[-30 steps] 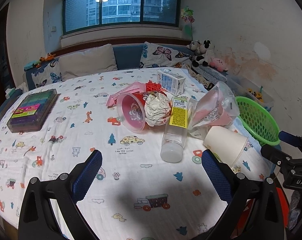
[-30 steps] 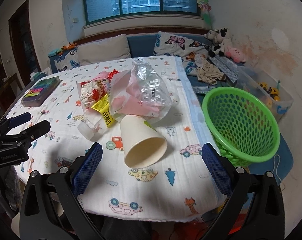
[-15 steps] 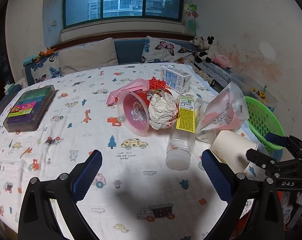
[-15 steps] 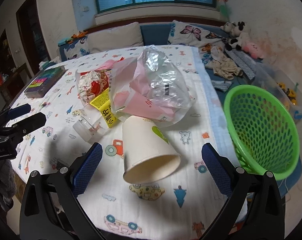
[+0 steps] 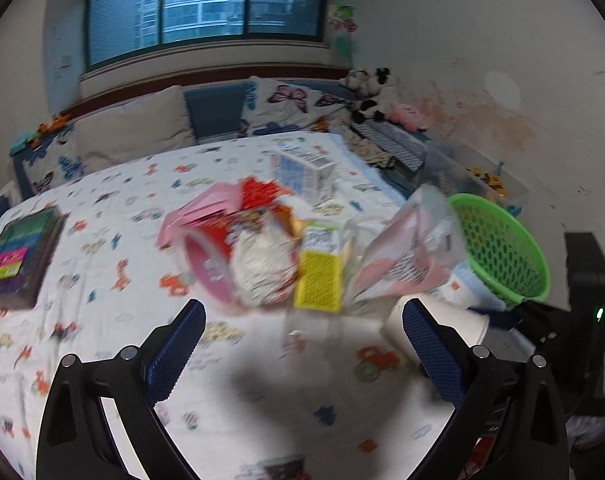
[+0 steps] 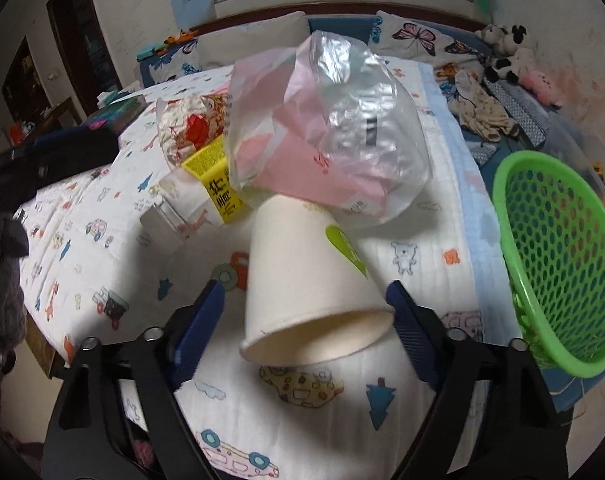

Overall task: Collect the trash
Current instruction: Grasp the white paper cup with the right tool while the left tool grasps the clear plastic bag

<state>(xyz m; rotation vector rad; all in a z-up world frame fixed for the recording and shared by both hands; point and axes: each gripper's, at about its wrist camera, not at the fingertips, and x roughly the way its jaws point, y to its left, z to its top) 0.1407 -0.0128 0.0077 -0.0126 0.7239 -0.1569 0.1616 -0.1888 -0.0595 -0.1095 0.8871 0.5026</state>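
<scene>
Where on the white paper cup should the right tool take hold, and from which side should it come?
Grip the paper cup across its side wall just behind the open rim, coming from the rim end. It lies on its side with the mouth toward the right tool, whose open fingers already straddle it. The narrow base is tucked under the plastic bag, so that end looks harder to reach.

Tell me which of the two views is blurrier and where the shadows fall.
Left wrist view: motion-smeared, the crumpled wrappers soft, a dark shadow on the printed tablecloth. Right wrist view: sharper, the white paper cup crisp, shadow left of it.
</scene>
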